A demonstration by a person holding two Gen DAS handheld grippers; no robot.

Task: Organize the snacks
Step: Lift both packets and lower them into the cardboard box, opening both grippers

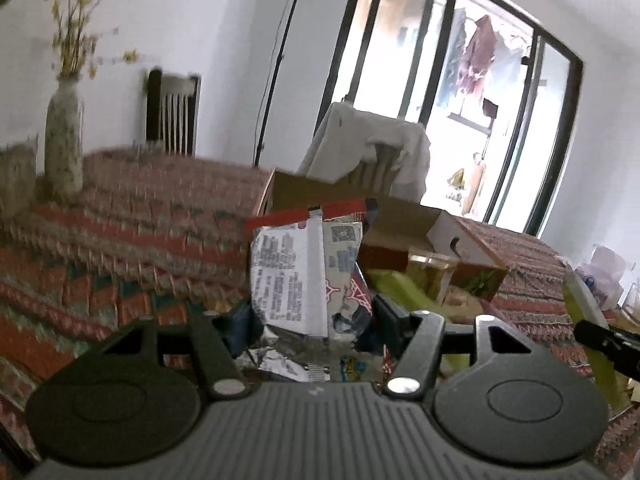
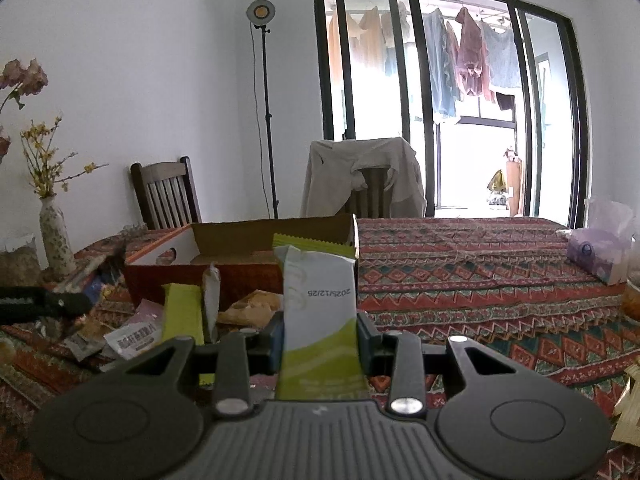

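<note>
One marking is reading clearly: the date 2025/12/25, printed upside down in dark digits on the white and green snack packet (image 2: 320, 312) that is standing just in front of the cardboard box (image 2: 240, 240). Left of that box, a pale pink pouch (image 2: 136, 336) is showing dark printed characters, too small to make out. In the left wrist view, the white back of a red-edged snack bag (image 1: 308, 272) in front of the box is carrying blocks of fine print and a square code near its top, all blurring beyond reading.
</note>
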